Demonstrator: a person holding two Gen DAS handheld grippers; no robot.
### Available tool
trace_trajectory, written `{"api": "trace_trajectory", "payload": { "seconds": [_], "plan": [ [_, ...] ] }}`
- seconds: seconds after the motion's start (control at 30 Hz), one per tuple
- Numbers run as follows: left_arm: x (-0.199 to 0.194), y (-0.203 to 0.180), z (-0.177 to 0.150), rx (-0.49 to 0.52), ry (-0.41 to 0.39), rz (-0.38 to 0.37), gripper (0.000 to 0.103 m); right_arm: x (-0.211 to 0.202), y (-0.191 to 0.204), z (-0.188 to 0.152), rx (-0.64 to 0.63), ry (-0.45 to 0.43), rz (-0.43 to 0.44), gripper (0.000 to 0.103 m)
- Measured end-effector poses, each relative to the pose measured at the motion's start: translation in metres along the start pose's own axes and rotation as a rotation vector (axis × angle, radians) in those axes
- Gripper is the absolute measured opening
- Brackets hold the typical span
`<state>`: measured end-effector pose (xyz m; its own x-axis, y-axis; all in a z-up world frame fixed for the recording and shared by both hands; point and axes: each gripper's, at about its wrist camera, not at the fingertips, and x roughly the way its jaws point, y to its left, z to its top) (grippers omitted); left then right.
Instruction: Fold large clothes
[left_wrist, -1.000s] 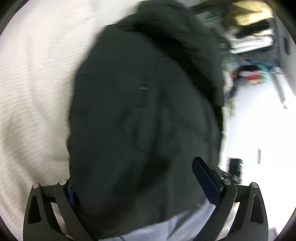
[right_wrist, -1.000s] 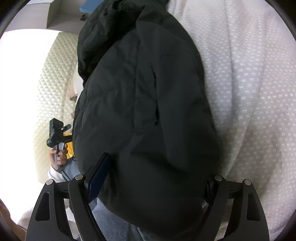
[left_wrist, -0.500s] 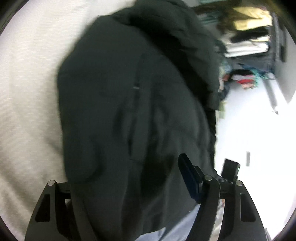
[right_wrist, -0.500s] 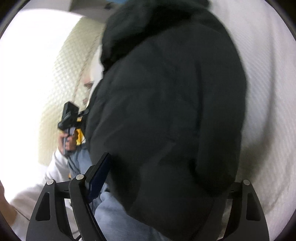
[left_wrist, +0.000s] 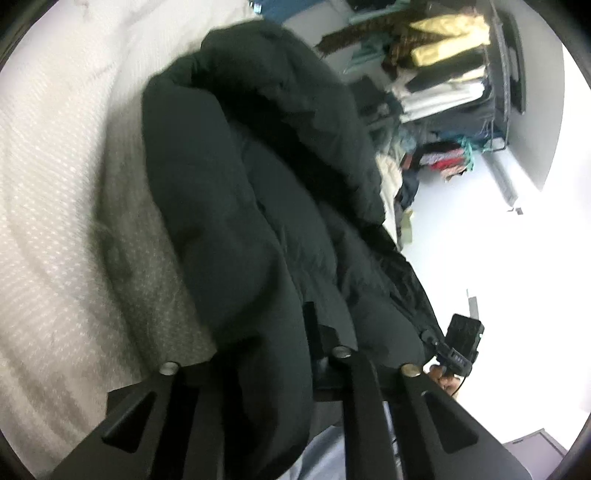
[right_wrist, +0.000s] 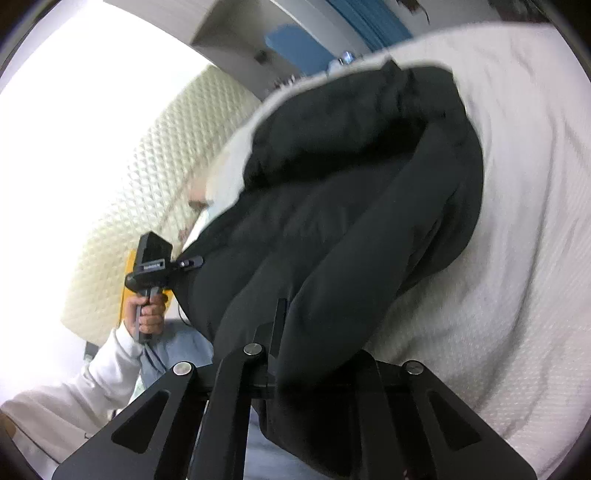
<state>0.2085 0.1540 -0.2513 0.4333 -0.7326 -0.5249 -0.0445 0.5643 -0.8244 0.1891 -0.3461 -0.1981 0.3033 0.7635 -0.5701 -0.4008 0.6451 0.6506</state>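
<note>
1. The dark padded jacket (left_wrist: 236, 206) lies on a white textured bed cover (left_wrist: 48, 229), its near hem lifted toward the person and its far, bunched end resting on the bed.
2. The left gripper (left_wrist: 258, 354) has its jaws drawn narrow on a thick fold of the hem; the fabric bulges out over one finger.
3. The right gripper (right_wrist: 317, 350) likewise pinches the hem at the other corner, jaws close together with cloth between them.
4. In the right wrist view the person's left hand (right_wrist: 147, 314) holds its gripper handle beside the jacket's edge.
5. Judging by its puffy quilting, the jacket is soft, bulky and springy, probably light for its size, with a smooth shell that may slip.
6. Best hold: deep at the hem corners or seams, taking both layers, not the loose filling.
7. A cluttered clothes rack (left_wrist: 454, 74) stands beyond the bed.
</note>
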Motion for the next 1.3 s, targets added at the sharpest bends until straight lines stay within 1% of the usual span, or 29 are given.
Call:
{"api": "trace_trajectory", "payload": {
  "seconds": [0.03,0.1,0.3,0.4,0.53,0.6,0.7,0.8,0.9,1.0,1.1,1.17,1.23,1.3],
  "plan": [
    [-0.007,0.0,0.0,0.0,-0.011,-0.007,0.007,-0.004,0.005,0.001,-0.007,-0.017,-0.003,0.006],
    [-0.022,-0.011,-0.003,0.011,-0.04,-0.024,0.005,-0.019,0.019,0.001,-0.044,-0.055,-0.022,0.005],
    [-0.08,-0.042,-0.02,0.054,-0.103,-0.057,0.004,-0.061,0.035,-0.01,-0.056,-0.141,-0.038,0.004],
    [-0.124,-0.051,-0.04,0.076,-0.128,-0.066,0.004,-0.086,0.041,-0.025,-0.029,-0.203,-0.014,0.004],
    [-0.164,-0.069,-0.069,0.103,-0.173,-0.067,0.004,-0.11,0.056,-0.049,-0.01,-0.249,0.021,0.004],
    [-0.189,-0.078,-0.089,0.121,-0.208,-0.067,0.004,-0.122,0.066,-0.064,0.0,-0.272,0.032,0.004],
    [-0.219,-0.086,-0.118,0.117,-0.227,-0.077,0.004,-0.14,0.083,-0.086,-0.007,-0.306,0.043,0.004],
    [-0.243,-0.094,-0.14,0.112,-0.241,-0.077,0.004,-0.156,0.099,-0.106,-0.01,-0.329,0.052,0.004],
    [-0.256,-0.102,-0.154,0.108,-0.254,-0.069,0.004,-0.165,0.109,-0.121,-0.011,-0.336,0.058,0.004],
    [-0.262,-0.107,-0.16,0.102,-0.25,-0.059,0.004,-0.168,0.11,-0.125,-0.001,-0.331,0.054,0.004],
    [-0.258,-0.112,-0.153,0.109,-0.248,-0.046,0.005,-0.17,0.105,-0.121,0.015,-0.334,0.063,0.004],
    [-0.254,-0.115,-0.141,0.112,-0.248,-0.036,0.005,-0.168,0.101,-0.11,0.024,-0.342,0.066,0.005],
    [-0.244,-0.118,-0.124,0.121,-0.247,-0.009,0.005,-0.167,0.098,-0.1,0.04,-0.348,0.061,0.005],
    [-0.234,-0.118,-0.102,0.092,-0.237,0.007,0.005,-0.159,0.09,-0.08,0.072,-0.347,0.061,0.006]
  ]
}}
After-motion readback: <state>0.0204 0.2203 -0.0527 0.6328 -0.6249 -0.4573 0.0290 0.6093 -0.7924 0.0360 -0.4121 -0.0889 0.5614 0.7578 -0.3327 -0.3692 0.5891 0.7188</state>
